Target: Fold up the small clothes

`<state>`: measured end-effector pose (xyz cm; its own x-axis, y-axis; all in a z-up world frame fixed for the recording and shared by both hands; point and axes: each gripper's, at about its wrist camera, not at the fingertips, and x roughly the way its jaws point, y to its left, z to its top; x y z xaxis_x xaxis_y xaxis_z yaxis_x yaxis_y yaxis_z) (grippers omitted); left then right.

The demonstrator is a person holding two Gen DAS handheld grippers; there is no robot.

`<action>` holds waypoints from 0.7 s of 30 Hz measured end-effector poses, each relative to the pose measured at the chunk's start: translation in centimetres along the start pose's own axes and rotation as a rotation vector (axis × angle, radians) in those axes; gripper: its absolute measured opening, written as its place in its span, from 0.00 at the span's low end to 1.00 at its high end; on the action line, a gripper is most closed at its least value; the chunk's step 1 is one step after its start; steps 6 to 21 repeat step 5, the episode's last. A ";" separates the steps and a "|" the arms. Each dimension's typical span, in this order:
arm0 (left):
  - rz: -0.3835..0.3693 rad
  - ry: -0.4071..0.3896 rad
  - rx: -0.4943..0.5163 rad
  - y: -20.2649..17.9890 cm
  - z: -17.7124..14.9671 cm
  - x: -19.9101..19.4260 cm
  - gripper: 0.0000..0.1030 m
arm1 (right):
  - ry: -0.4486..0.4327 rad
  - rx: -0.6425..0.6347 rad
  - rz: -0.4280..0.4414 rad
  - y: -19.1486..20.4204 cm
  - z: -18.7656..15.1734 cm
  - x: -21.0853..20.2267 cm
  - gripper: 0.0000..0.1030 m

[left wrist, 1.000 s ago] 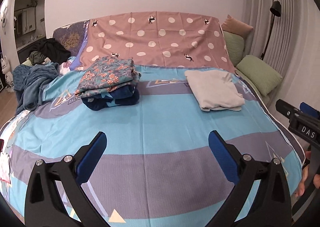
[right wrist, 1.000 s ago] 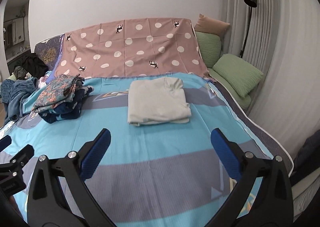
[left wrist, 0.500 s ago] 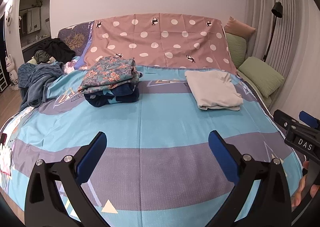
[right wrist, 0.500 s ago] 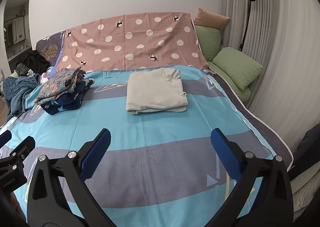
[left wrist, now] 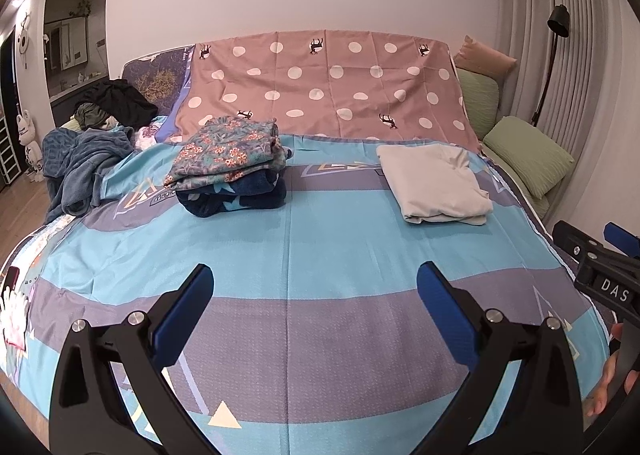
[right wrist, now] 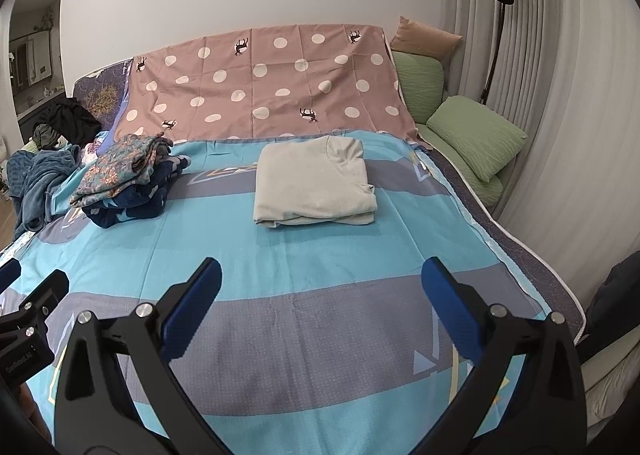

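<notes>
Through the left wrist camera I see my left gripper (left wrist: 314, 289) spread wide and holding nothing, hovering over a bare stretch of the striped bedsheet (left wrist: 288, 239). Ahead to the left sits the floral stack (left wrist: 230, 165), folded pieces piled on a navy one; ahead to the right lies the folded grey garment (left wrist: 434, 183), flat and well apart from the stack. Unfolded work, I judge, is the blue heap (left wrist: 80, 165) at the far left edge, with dark clothes (left wrist: 118, 101) behind it. The right gripper (left wrist: 600, 255) shows at the right edge, but from here I cannot tell its spread. Through the right wrist camera my right gripper (right wrist: 320, 295) is equally wide and empty, and the folded grey garment (right wrist: 314, 185) lies straight ahead, with the floral stack (right wrist: 124, 171) off to the left. To do this step well, I would fetch a single piece from the heap, pinching one edge only so nothing else drags along, and lay it flat on the open sheet near me, clear of both finished piles.
</notes>
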<state>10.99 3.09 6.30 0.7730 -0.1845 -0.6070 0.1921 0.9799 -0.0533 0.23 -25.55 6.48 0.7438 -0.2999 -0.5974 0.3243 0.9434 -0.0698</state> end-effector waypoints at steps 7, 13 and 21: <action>-0.001 0.005 -0.011 0.3 0.1 0.1 0.99 | -0.003 -0.012 0.003 0.3 0.2 -0.1 0.98; -0.001 0.005 -0.011 0.3 0.1 0.1 0.99 | -0.003 -0.012 0.003 0.3 0.2 -0.1 0.98; -0.001 0.005 -0.011 0.3 0.1 0.1 0.99 | -0.003 -0.012 0.003 0.3 0.2 -0.1 0.98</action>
